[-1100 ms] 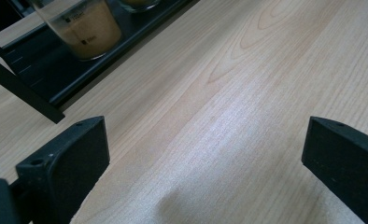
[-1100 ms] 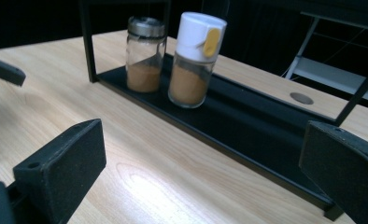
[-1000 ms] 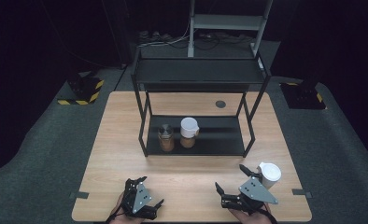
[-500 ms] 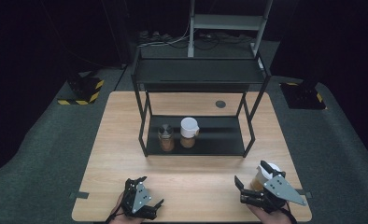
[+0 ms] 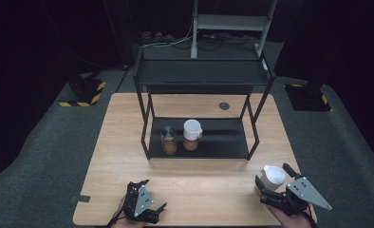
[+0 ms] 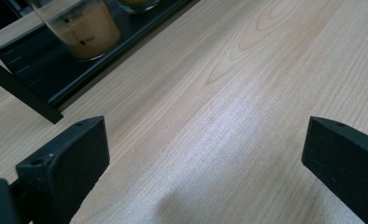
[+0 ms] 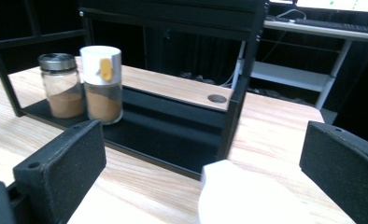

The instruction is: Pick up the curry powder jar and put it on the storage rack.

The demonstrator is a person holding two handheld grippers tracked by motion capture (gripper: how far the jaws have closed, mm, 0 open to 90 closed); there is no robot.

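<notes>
You are holding the right gripper (image 5: 272,178) spread wide around a white, round-lidded container (image 5: 273,176) standing near the front right corner of the pale wood-grain table (image 5: 118,142); its matte black, foam-faced jaws are flanking it without visibly touching. You are resting the left gripper (image 5: 149,194) at the front left, jaws released over bare wood. On the black metal rack's (image 5: 199,76) lower shelf, a glass jar with a metal lid (image 5: 168,140) is standing just beside a white-capped spice jar (image 5: 191,134), both holding brown powder.
</notes>
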